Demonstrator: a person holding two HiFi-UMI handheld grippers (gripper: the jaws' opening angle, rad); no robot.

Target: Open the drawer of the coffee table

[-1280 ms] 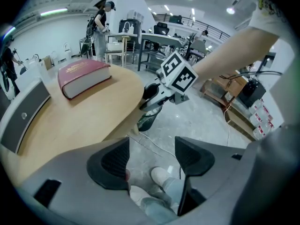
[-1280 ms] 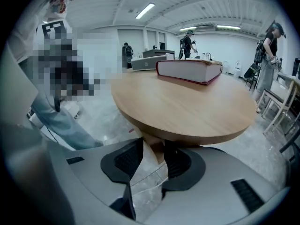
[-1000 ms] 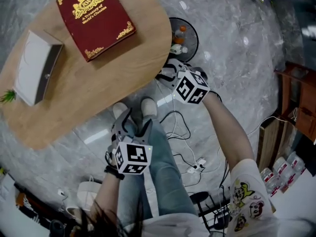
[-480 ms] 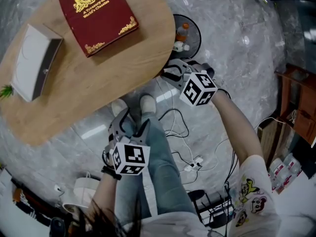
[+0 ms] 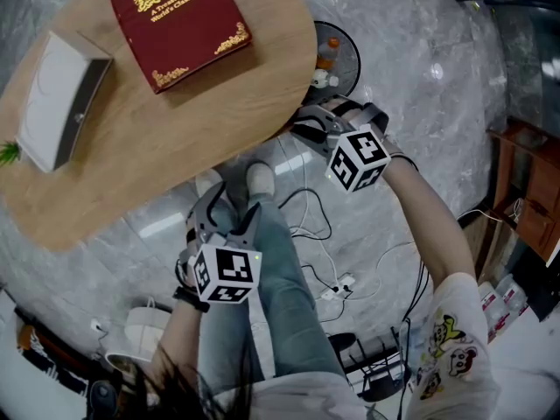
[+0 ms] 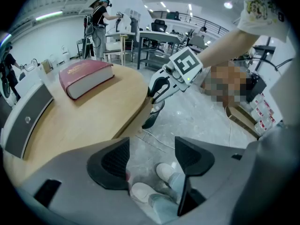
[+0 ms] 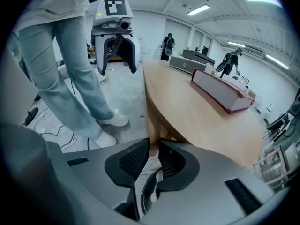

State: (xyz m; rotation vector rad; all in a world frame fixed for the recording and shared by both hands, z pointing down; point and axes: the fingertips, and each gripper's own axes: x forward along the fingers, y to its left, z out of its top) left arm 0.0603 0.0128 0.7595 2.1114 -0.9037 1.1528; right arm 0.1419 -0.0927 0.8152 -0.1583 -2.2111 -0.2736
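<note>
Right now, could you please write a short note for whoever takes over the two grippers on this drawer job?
Left gripper: jaws wide apart, empty, held over the person's shoes, clear of the table.
Right gripper: at the rim of the coffee table, aimed under it. Its jaws have just been closing to a narrow gap, with nothing seen between the pads.
Done: the approach to the rim. No view shows a drawer pulled out.
Left: grip the drawer front, probably under that rim, and pull it open.

The coffee table (image 5: pixel 175 134) has 1 oval light-wood top, level; its drawer seems tucked under the near edge, hidden.
</note>
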